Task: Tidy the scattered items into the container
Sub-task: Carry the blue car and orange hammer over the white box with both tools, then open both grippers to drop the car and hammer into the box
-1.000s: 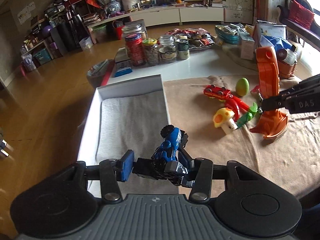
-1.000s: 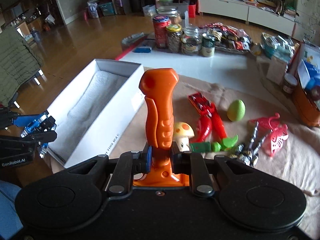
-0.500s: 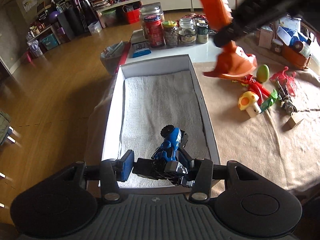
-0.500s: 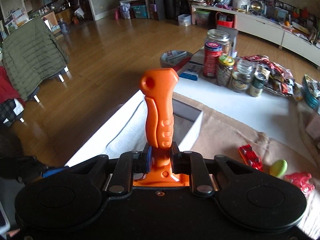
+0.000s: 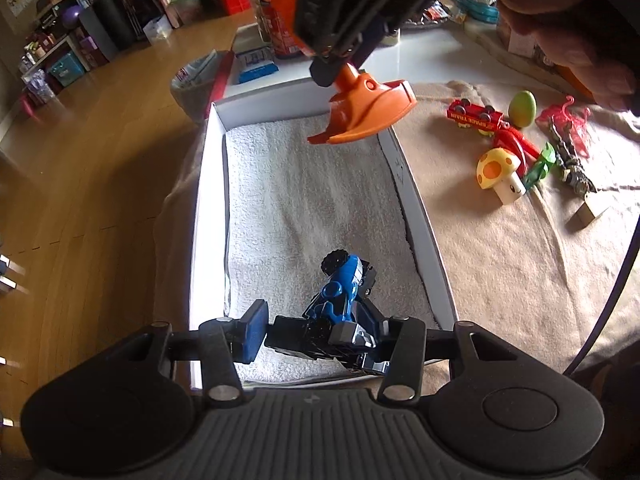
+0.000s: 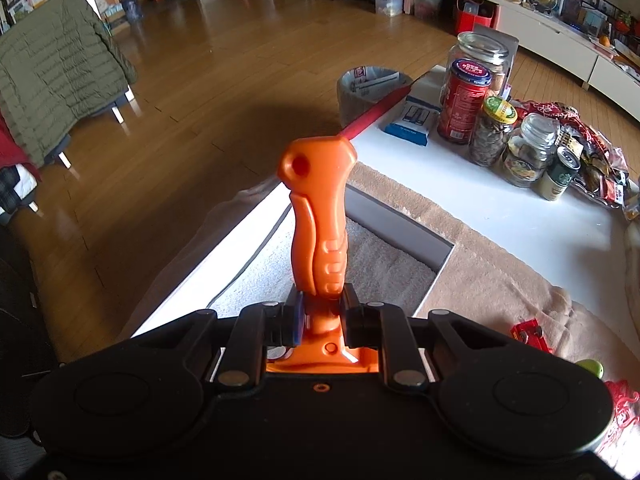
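A white box [image 5: 420,216] lined with a white towel lies on the beige cloth. My left gripper [image 5: 320,330] is shut on a blue and black toy vehicle [image 5: 340,292] and holds it over the near end of the box. My right gripper [image 6: 320,314] is shut on an orange plastic toy tool [image 6: 318,224] and holds it above the far end of the box [image 6: 440,252]. In the left wrist view the orange tool [image 5: 360,108] hangs over the box's far right corner.
On the cloth right of the box lie a red toy train [image 5: 474,114], a green egg [image 5: 522,109], a mushroom toy [image 5: 500,174], a red net piece [image 5: 568,120] and a small wooden block [image 5: 592,210]. Jars [image 6: 492,132] and snack packets stand on the white table beyond.
My right gripper has carried the orange tool from the cloth to above the box's far end. My left gripper has moved the blue vehicle over the box's near end.
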The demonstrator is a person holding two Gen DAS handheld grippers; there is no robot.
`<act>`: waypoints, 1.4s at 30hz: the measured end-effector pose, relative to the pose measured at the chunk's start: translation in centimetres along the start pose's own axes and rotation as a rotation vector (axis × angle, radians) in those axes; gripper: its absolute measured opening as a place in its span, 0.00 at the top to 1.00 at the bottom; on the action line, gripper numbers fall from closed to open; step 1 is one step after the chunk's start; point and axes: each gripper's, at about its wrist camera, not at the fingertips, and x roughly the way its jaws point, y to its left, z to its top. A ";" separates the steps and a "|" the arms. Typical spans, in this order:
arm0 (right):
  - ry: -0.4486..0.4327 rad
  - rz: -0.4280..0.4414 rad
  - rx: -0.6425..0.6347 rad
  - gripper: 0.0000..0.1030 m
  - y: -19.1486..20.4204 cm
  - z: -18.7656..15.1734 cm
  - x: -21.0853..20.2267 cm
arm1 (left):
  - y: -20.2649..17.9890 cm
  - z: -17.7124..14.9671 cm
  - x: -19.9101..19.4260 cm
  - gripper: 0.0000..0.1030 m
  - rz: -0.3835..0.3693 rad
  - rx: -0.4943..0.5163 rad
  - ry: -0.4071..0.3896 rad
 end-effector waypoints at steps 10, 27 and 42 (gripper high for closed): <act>0.089 -0.008 0.006 0.83 -1.2 1.4 2.5 | 0.3 1.2 2.0 0.52 -0.003 0.060 0.092; 0.135 0.019 0.023 0.83 -1.9 2.0 5.9 | 0.0 2.0 4.6 0.47 0.006 0.070 0.117; 0.163 0.001 0.020 0.83 -1.3 2.2 7.4 | -0.1 1.3 4.1 0.37 0.011 0.073 0.110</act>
